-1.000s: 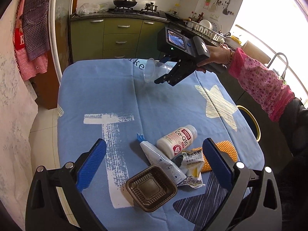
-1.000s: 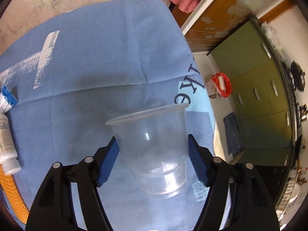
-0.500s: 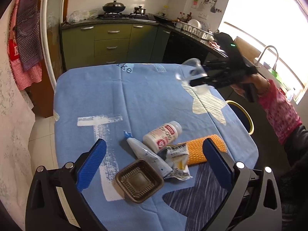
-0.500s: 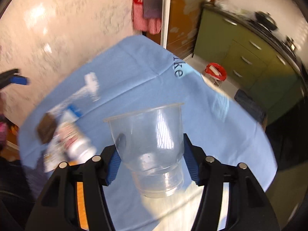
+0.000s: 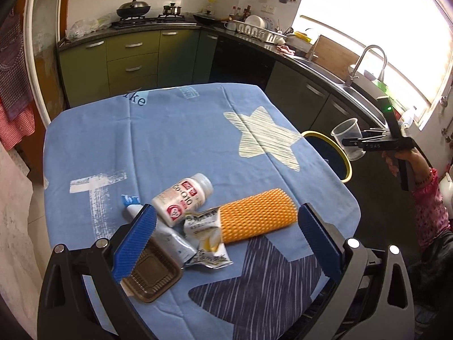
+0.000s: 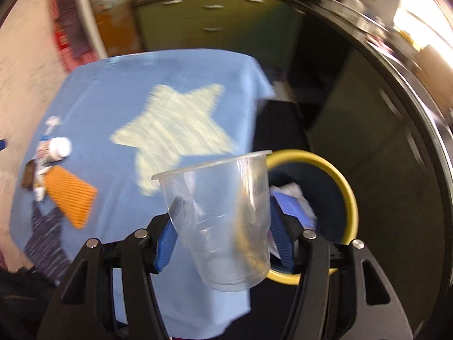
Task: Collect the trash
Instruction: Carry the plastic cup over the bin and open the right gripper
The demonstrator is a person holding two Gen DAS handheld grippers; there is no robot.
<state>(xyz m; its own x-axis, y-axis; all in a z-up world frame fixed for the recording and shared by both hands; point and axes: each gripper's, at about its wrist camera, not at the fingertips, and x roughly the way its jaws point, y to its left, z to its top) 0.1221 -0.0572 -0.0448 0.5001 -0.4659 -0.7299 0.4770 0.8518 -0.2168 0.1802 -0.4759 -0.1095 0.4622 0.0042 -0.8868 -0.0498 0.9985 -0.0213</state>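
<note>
My right gripper (image 6: pixel 222 238) is shut on a clear plastic cup (image 6: pixel 223 221) and holds it in the air beside the table's right edge, over a yellow-rimmed bin (image 6: pixel 339 181). The cup (image 5: pixel 347 138), right gripper (image 5: pixel 351 143) and bin (image 5: pixel 344 153) also show in the left wrist view. My left gripper (image 5: pixel 223 240) is open and empty above a trash pile: a white Co-Q10 bottle (image 5: pixel 182 198), a tube (image 5: pixel 170 236), a crumpled wrapper (image 5: pixel 205 239), a brown plastic tray (image 5: pixel 153 274) and an orange ribbed pad (image 5: pixel 254 215).
The table wears a blue cloth (image 5: pixel 175 130) with star prints. Green kitchen cabinets (image 5: pixel 127 62) stand behind, a dark counter with a sink tap (image 5: pixel 365 62) runs on the right. The bin holds some trash (image 6: pixel 294 201).
My right gripper has carried the cup from above the table out past its right edge to over the bin. My left gripper has come down closer to the trash pile.
</note>
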